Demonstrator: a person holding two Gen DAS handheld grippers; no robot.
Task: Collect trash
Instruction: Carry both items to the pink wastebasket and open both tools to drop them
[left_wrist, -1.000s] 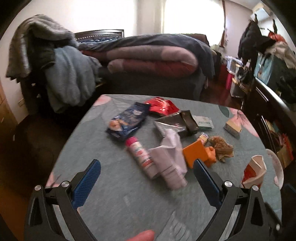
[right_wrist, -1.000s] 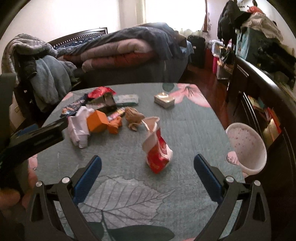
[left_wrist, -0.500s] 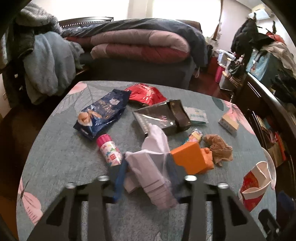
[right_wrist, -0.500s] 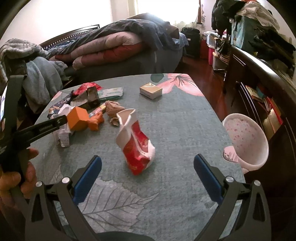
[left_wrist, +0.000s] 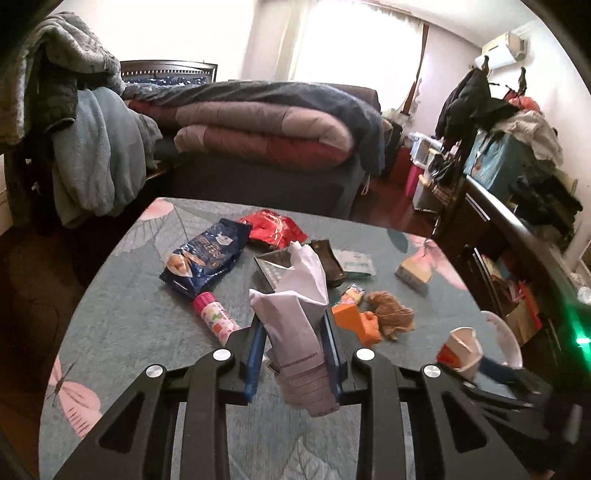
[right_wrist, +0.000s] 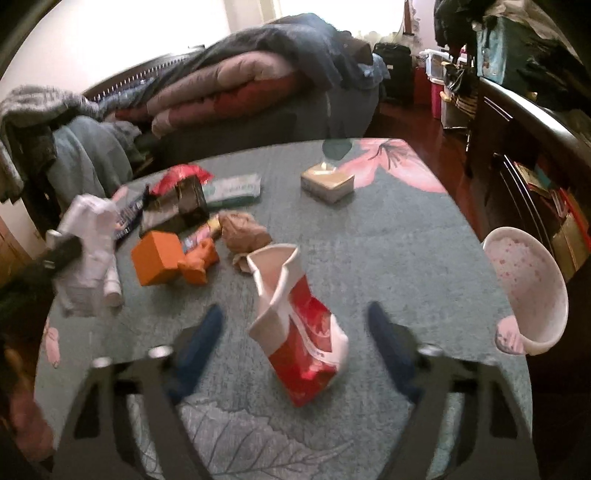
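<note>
My left gripper (left_wrist: 293, 332) is shut on a crumpled white paper wrapper (left_wrist: 295, 317) and holds it above the table; it also shows in the right wrist view (right_wrist: 90, 243). My right gripper (right_wrist: 295, 325) is open, its blue fingers (right_wrist: 203, 332) on either side of a crushed red-and-white paper carton (right_wrist: 299, 332) that stands on the table. The carton also shows in the left wrist view (left_wrist: 460, 347). Other trash lies on the table: a blue snack bag (left_wrist: 205, 258), a red wrapper (left_wrist: 273, 229), a dark foil bag (left_wrist: 291, 264), a pink-capped tube (left_wrist: 216, 317), an orange box (right_wrist: 157, 258) and a brown crumpled paper (right_wrist: 243, 230).
The table (right_wrist: 388, 258) has a grey-green floral cloth. A small box (right_wrist: 327, 181) sits at its far side. A white-and-pink bin (right_wrist: 524, 288) stands off the right edge. A bed with folded quilts (left_wrist: 266, 133) is behind, a dark cabinet (left_wrist: 517, 236) on the right.
My left gripper closed on the white paper wrapper and lifted it off the table. My right gripper moved closer to the red-and-white carton and its fingers narrowed around it.
</note>
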